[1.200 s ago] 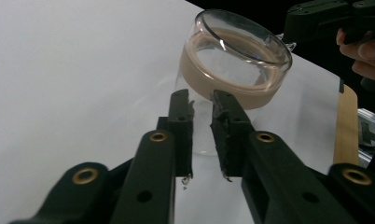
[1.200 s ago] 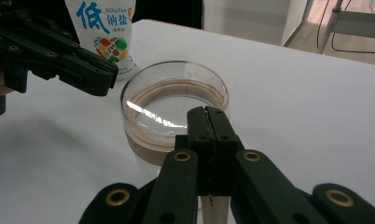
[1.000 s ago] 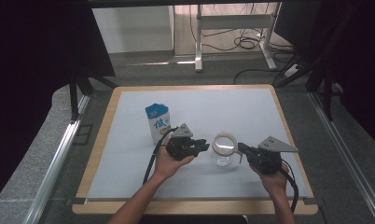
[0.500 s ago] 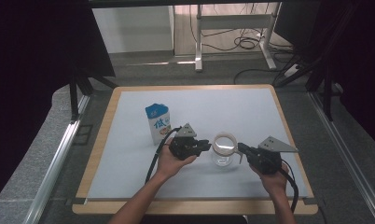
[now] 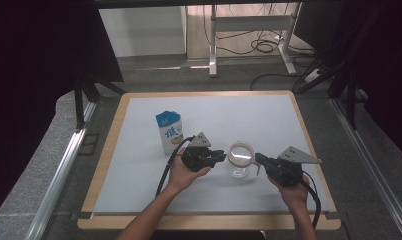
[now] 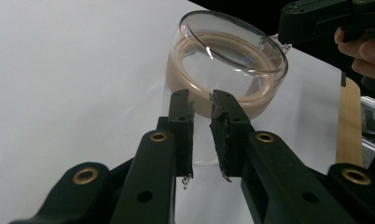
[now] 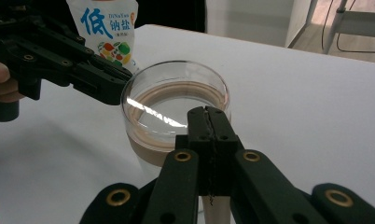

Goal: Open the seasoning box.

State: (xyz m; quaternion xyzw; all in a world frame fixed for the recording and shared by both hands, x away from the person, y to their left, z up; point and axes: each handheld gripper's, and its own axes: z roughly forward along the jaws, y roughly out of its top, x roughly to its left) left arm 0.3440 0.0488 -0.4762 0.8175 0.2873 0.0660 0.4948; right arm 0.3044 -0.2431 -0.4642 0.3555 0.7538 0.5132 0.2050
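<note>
While the right gripper (image 5: 259,157) keeps its jaws clenched on the glass jar's (image 5: 240,159) handle at its 3 o'clock side, the left gripper (image 5: 221,156) comes in from 9 o'clock, jaws just closing, narrowly parted, nothing between them yet. The jar stands at the surface's (image 5: 269,115) centre-front. Next, I'd say: seat those jaws on the rim. The carton (image 5: 169,132) at 10 o'clock stays clear.

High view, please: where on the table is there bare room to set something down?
The table is bare along its far edge behind the salt pouch, across its right far corner, and on its left near side. It is crowded mid-front, around the glass jar between the left hand-held gripper and right hand-held gripper.
</note>
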